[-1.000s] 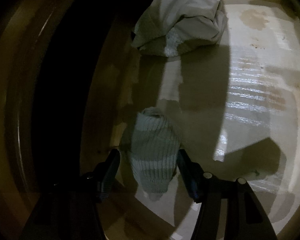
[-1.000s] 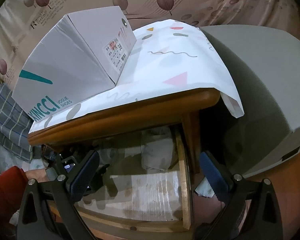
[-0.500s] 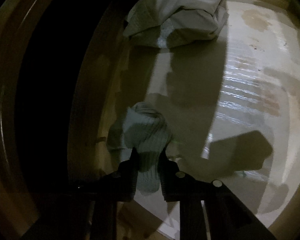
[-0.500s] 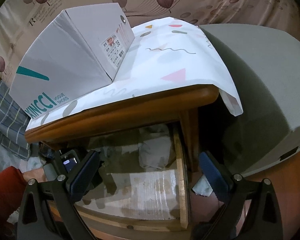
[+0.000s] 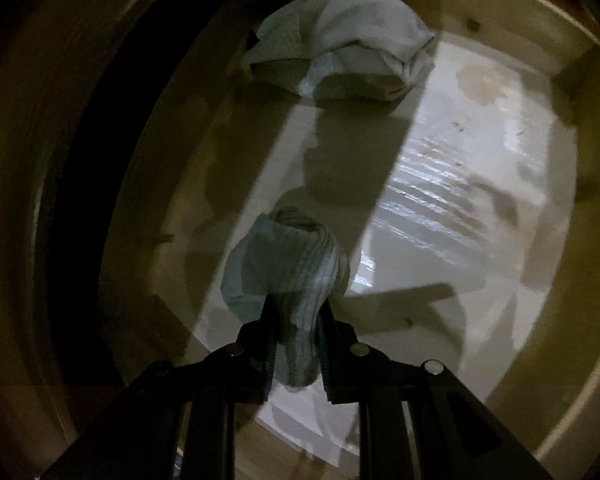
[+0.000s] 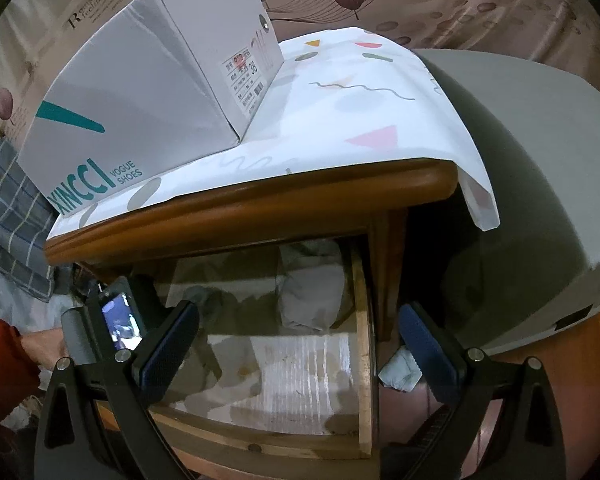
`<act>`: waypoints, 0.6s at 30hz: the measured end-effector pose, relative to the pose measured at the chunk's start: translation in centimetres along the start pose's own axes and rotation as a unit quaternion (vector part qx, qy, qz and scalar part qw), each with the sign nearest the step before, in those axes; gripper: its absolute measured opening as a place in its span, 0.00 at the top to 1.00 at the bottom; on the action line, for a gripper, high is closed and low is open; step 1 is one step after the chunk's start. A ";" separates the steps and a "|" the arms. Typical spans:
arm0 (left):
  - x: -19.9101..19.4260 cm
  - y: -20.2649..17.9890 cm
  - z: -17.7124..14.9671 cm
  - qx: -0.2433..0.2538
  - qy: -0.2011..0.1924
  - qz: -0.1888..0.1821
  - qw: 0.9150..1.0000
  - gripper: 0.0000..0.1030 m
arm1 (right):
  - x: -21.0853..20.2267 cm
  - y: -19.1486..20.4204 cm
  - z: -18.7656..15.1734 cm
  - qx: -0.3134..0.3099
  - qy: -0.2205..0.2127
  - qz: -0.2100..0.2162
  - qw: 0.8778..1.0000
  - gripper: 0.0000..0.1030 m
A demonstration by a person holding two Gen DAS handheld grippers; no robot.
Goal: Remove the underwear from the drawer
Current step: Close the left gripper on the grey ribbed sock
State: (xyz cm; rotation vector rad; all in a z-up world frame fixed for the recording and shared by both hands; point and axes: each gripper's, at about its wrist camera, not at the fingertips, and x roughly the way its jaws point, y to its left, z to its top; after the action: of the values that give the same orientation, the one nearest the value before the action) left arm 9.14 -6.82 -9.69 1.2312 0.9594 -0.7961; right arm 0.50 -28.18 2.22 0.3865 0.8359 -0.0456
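Wooden nightstand with its drawer (image 6: 362,360) pulled open, seen from the right wrist; the tabletop (image 6: 260,204) carries a patterned white cloth (image 6: 360,120) and a grey shoe box (image 6: 140,92) on its left part, against leaf-printed wallpaper (image 6: 460,4). A grey curved surface (image 6: 540,184) stands to the right, plaid bedding (image 6: 8,216) to the left. Compared with a second ago, when the left gripper (image 5: 296,320) straddled the ribbed pale-green underwear (image 5: 288,264) with fingers apart, its fingers are now closed on the garment, which hangs bunched between them near the drawer's left wall, raised slightly off the glossy white liner (image 5: 460,208). A second folded pale garment (image 5: 352,60) remains at the far end of the drawer. The right gripper (image 6: 300,344) hovers outside above the drawer front, fingers wide apart and holding nothing. The left view is dim and motion-blurred; heavy shadows obscure the drawer's left side.
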 end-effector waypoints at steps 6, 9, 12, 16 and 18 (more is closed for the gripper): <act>-1.2 0.8 -0.7 -0.021 0.001 -0.026 0.999 0.83 | 0.2 -0.2 0.1 0.006 0.004 -0.002 1.000 0.03; -2.3 0.2 -0.9 -0.032 0.002 -0.025 0.999 0.83 | 0.3 -0.3 0.0 0.006 0.008 -0.002 1.000 0.03; -3.4 -0.8 -0.4 -0.042 0.005 -0.023 0.999 0.83 | 0.3 -0.3 0.0 0.007 0.009 -0.004 1.000 0.03; -4.3 -1.3 -1.1 -0.069 0.005 -0.023 0.997 0.83 | 0.4 -0.3 0.0 0.008 0.010 -0.005 1.000 0.03; -4.9 -1.4 -1.3 -0.085 0.005 -0.018 0.996 0.83 | 0.5 -0.3 -0.1 0.008 0.012 -0.005 1.000 0.03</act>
State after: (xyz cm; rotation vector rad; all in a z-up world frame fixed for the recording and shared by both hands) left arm 5.71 -5.81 -5.82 1.0737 1.0386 -0.7208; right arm 0.70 -28.38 1.72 0.3993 0.8620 -0.0573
